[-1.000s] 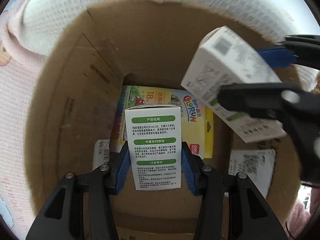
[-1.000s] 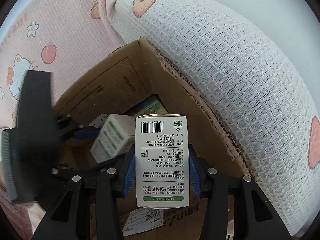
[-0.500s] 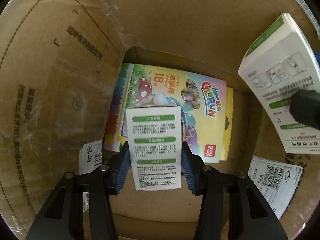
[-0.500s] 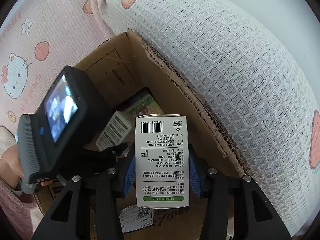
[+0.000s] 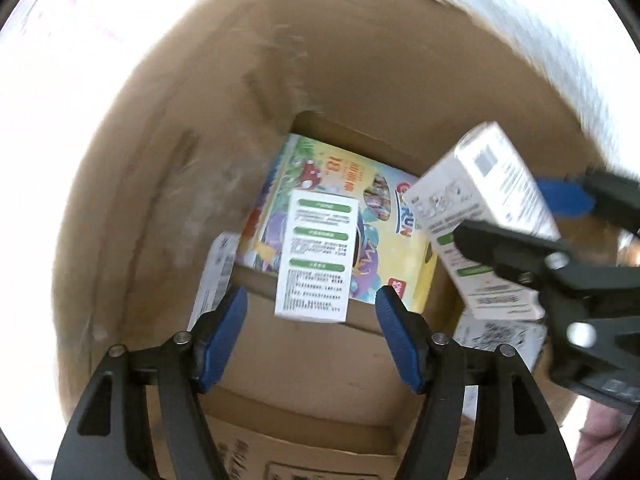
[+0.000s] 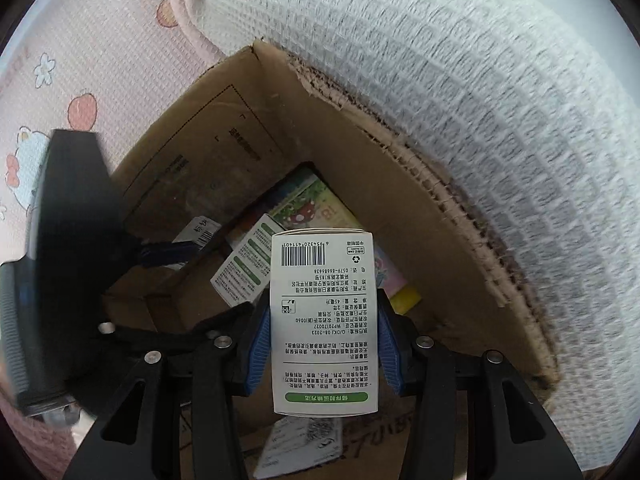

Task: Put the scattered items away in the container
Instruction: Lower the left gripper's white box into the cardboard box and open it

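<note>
In the left wrist view, the left gripper (image 5: 310, 316) had just been opening its jaws: the white carton with green bands (image 5: 316, 256), pinched between the blue pads (image 5: 224, 336) half a second before, now sat free of them with a clear gap on each side, apparently dropping toward the colourful crayon pack (image 5: 360, 216) on the floor of the cardboard box (image 5: 160, 200). I judged that item as good as delivered, leaving the left hand free for the next piece. The box walls were matte brown corrugated board, scuffed and taped; the crayon pack was flat and glossy, and the carton was a crisp rectangular paperboard sleeve. At the right edge, the right gripper (image 5: 516, 224) was clamped on a second white carton (image 5: 480, 216) above the box interior. In the right wrist view, that gripper (image 6: 323, 344) was closed firmly on the second carton (image 6: 323, 320), barcode end forward, over the opening of the box (image 6: 400, 208), whose torn rim showed raw fluting. A white waffle-weave blanket (image 6: 480, 120) lay against the rim, beside pink cartoon-printed fabric (image 6: 100, 60). The released carton (image 6: 244, 272) lay tilted below the left gripper (image 6: 168, 252).
</note>
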Demonstrator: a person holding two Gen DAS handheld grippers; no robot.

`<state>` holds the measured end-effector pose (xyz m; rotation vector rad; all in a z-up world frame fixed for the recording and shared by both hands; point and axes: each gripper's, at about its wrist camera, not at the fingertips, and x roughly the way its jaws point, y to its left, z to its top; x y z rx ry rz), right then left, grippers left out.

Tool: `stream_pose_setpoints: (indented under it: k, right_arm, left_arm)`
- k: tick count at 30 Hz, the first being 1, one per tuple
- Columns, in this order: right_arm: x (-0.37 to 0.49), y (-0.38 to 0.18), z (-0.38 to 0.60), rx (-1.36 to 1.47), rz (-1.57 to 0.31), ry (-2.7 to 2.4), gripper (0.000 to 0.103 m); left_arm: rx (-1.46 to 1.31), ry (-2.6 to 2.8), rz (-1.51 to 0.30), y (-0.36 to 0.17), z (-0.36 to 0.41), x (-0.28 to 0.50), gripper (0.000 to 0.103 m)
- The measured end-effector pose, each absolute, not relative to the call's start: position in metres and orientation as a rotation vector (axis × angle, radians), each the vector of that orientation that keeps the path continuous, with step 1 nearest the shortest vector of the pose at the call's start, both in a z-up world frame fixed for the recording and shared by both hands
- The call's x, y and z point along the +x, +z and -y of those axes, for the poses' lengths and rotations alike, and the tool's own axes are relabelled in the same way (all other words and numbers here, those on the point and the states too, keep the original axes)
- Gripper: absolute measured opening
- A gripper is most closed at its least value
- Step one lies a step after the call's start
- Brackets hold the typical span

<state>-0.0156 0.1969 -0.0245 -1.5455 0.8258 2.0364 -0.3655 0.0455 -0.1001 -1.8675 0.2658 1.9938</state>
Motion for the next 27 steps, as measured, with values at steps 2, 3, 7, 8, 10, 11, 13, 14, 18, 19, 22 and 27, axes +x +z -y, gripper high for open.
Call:
stream_pose_setpoints:
  k: [2,3,7,8,10,11,13,14,18,19,22,27]
  right_arm:
    - [-0.018,-0.027,-0.196,-1.538,-0.852,2.031,0.044]
    - [-0.019,-0.03,-0.196,-1.532,-0.889,2.025,0.044]
    - [-0.021,-0.037,-0.199,-1.488,-1.033,1.971,0.044]
    - [-0.023,-0.037,-0.197,-1.481,-1.028,1.971,0.044]
    - [-0.028,-0.038,-0.193,-1.479,-1.012,1.974,0.044]
    - [-0.03,-0.04,-0.192,-1.485,-1.019,1.973,0.044]
    - [-0.034,-0.047,-0.192,-1.506,-1.081,1.948,0.044]
    - [-0.035,-0.051,-0.192,-1.509,-1.12,1.927,0.044]
    - [-0.043,-0.056,-0.195,-1.472,-1.124,1.887,0.044]
    - [-0.044,-0.056,-0.195,-1.456,-1.124,1.881,0.044]
    - [-0.045,-0.056,-0.197,-1.402,-1.194,1.856,0.044]
    - [-0.052,-0.062,-0.194,-1.393,-1.249,1.82,0.044]
  left_arm:
    - [-1.895,2.041,-0.182,-0.096,-0.037,-0.364,0.07]
    - [-1.889,2.068,-0.139,-0.094,-0.032,-0.357,0.07]
    - [-1.867,2.188,-0.051,-0.085,-0.023,-0.35,0.061]
    - [-1.878,2.191,-0.009,-0.086,-0.02,-0.348,0.047]
    - [-1.921,2.186,0.123,-0.089,-0.012,-0.346,0.034]
    - [-1.944,2.181,0.194,-0.091,-0.008,-0.345,0.025]
    - [-1.985,2.18,0.387,-0.095,0.005,-0.343,0.016]
    - [-1.998,2.181,0.468,-0.097,0.01,-0.342,0.012]
    - [-2.015,2.232,0.68,-0.1,0.023,-0.339,0.009]
    - [-2.014,2.252,0.697,-0.1,0.025,-0.338,0.009]
    - [-1.99,2.318,0.675,-0.099,0.021,-0.336,0.009]
    - [-1.944,2.335,0.651,-0.103,0.008,-0.33,0.009]
